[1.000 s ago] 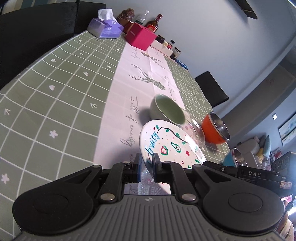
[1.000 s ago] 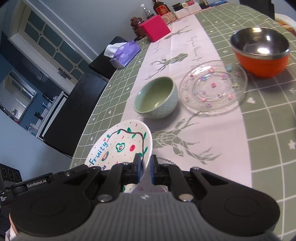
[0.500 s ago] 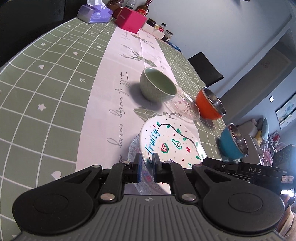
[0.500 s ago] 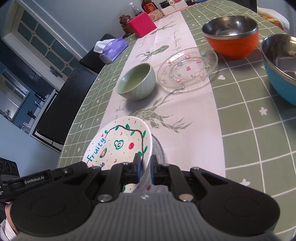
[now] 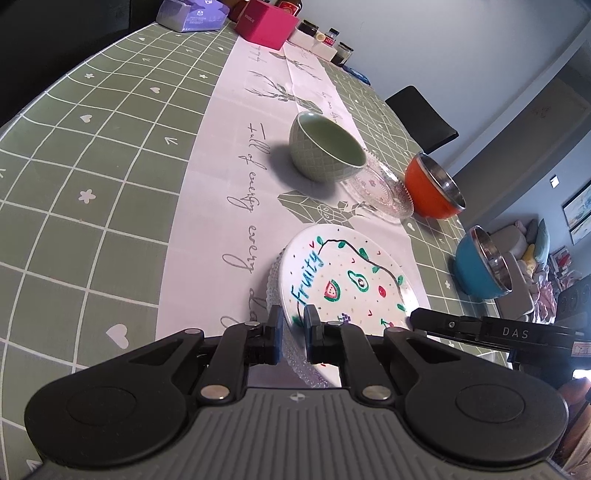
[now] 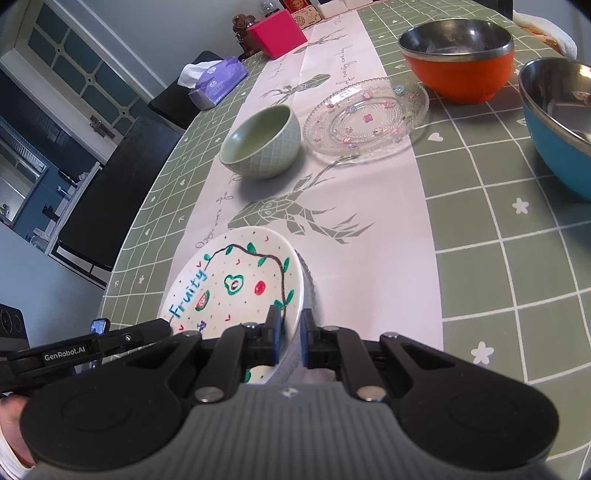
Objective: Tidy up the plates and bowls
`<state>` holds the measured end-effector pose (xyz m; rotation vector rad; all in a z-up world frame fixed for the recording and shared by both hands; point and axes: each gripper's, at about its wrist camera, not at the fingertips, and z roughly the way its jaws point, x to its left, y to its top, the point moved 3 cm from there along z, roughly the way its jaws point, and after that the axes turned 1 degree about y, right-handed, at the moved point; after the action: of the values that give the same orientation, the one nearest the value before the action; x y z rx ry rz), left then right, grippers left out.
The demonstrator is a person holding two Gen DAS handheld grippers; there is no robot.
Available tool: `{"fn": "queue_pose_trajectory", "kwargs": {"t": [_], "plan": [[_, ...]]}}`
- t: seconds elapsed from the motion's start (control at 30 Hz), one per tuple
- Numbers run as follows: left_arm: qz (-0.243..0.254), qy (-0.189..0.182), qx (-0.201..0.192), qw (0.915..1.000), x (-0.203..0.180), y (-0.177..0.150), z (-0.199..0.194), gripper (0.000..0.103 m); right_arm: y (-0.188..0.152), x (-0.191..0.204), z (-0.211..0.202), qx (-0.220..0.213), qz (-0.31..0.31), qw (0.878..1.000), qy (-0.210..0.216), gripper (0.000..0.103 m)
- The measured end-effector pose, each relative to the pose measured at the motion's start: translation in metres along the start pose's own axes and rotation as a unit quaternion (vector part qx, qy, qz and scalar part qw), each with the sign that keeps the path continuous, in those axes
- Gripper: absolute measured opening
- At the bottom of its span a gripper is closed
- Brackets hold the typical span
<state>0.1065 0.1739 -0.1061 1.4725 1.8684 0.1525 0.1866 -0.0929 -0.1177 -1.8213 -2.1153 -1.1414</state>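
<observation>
A white plate (image 5: 343, 280) painted with "Fruity" and fruit lies at the near end of the pale runner, over a beaded clear glass plate (image 5: 271, 284) whose rim shows beside it. My left gripper (image 5: 293, 326) is shut on the white plate's near-left rim. My right gripper (image 6: 290, 328) is shut on the opposite rim of the white plate (image 6: 236, 284); the glass rim (image 6: 308, 280) shows just right of it. Further along stand a green bowl (image 6: 262, 140), a flowered glass plate (image 6: 365, 118), an orange bowl (image 6: 458, 62) and a blue bowl (image 6: 557, 122).
A pink box (image 5: 266, 24), a tissue box (image 6: 216, 83) and small jars (image 5: 321, 37) stand at the table's far end. Dark chairs (image 6: 107, 192) line the table's sides. The green checked cloth (image 5: 92, 166) lies bare to the left of the runner.
Both grippers have come down and back toward the near end of the table with the white plate. It now lies low over the beaded glass plate. Both grips are unchanged.
</observation>
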Motion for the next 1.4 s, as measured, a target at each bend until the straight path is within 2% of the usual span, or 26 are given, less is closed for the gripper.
{"fn": "queue_pose_trajectory", "kwargs": {"t": [0.37,0.57,0.97,1.0,1.07,1.13,1.17,1.2,1.23,1.3,1.4], "plan": [[0.032,0.022,-0.001,0.9992,-0.007,-0.001,0.002,0.012,-0.001,0.009,0.001,-0.001,-0.037,0.999,-0.027,0.009],[0.081,0.055,0.003,0.9952,-0.018,-0.004,0.004,0.012,-0.003,0.013,0.003,0.006,-0.061,0.997,-0.051,0.009],[0.086,0.062,0.0,0.9944,-0.017,-0.004,0.006,0.013,-0.004,0.015,0.005,0.005,-0.078,0.995,-0.06,0.009],[0.09,0.068,-0.002,0.9937,-0.018,-0.005,0.006,0.014,-0.004,0.015,0.005,0.006,-0.077,0.995,-0.06,0.01],[0.096,0.076,-0.011,0.9924,-0.019,-0.005,0.004,0.023,-0.004,0.014,0.004,0.005,-0.071,0.996,-0.06,0.011],[0.1,0.079,-0.021,0.9917,-0.02,-0.004,0.002,0.026,-0.002,0.013,0.004,0.003,-0.069,0.996,-0.062,0.013],[0.1,0.078,-0.026,0.9915,-0.02,-0.004,0.0,0.03,-0.001,0.012,0.003,0.001,-0.067,0.996,-0.063,0.018],[0.101,0.076,-0.034,0.9914,-0.021,-0.002,-0.001,0.033,0.0,0.012,0.002,-0.002,-0.062,0.996,-0.062,0.03],[0.101,0.073,-0.04,0.9914,-0.022,-0.002,-0.003,0.036,0.001,0.011,0.001,-0.006,-0.059,0.996,-0.061,0.033],[0.099,0.065,-0.053,0.9916,-0.023,0.001,-0.006,0.041,0.002,0.01,-0.002,-0.012,-0.057,0.996,-0.062,0.034],[0.092,0.055,-0.064,0.9922,-0.023,0.005,-0.008,0.042,0.007,0.006,-0.005,-0.024,-0.044,0.997,-0.061,0.034]]}}
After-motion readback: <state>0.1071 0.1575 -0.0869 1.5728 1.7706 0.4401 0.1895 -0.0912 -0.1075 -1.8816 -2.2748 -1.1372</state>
